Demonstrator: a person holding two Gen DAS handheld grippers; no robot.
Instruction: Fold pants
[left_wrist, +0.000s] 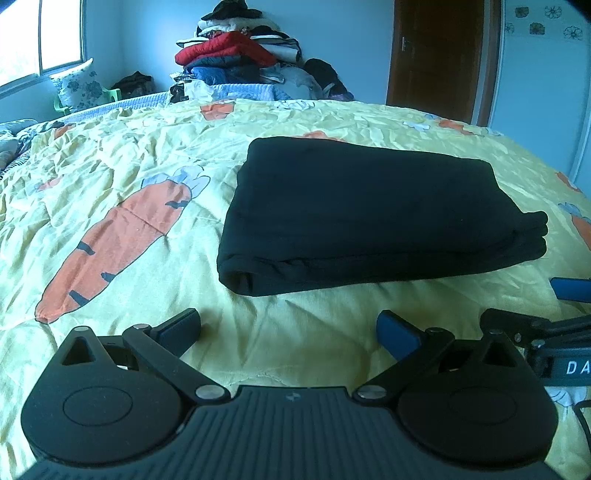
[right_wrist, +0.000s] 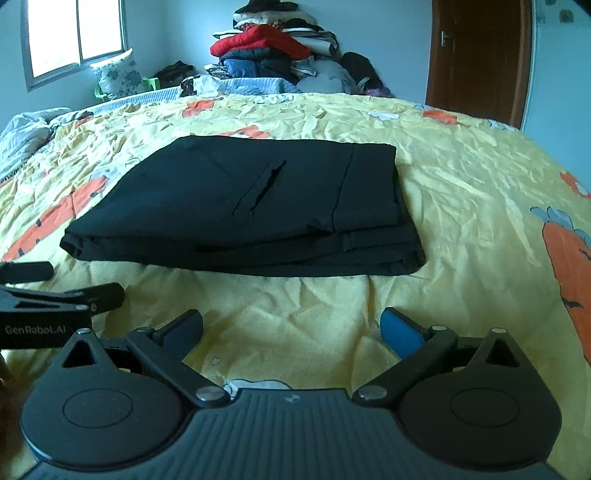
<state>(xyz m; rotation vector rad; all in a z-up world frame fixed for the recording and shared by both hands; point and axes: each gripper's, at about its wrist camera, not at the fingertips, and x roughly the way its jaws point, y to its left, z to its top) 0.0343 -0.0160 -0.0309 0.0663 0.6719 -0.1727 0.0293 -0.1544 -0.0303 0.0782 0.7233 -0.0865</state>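
The black pants (left_wrist: 373, 218) are seen lying folded into a compact rectangle on the bed (left_wrist: 147, 155), just ahead of both grippers. The left gripper (left_wrist: 288, 332) and right gripper (right_wrist: 291, 332) are held wide open (nothing grasped). The folding is judged finished; only tidying or withdrawal seems required.

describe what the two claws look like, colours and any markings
Both are matte black. The left claw and right claw each have two round discs, linkage bars with silver pivots, a ribbed centre and blue finger pads. White "GenRobot.AI" lettering marks the left one's side.
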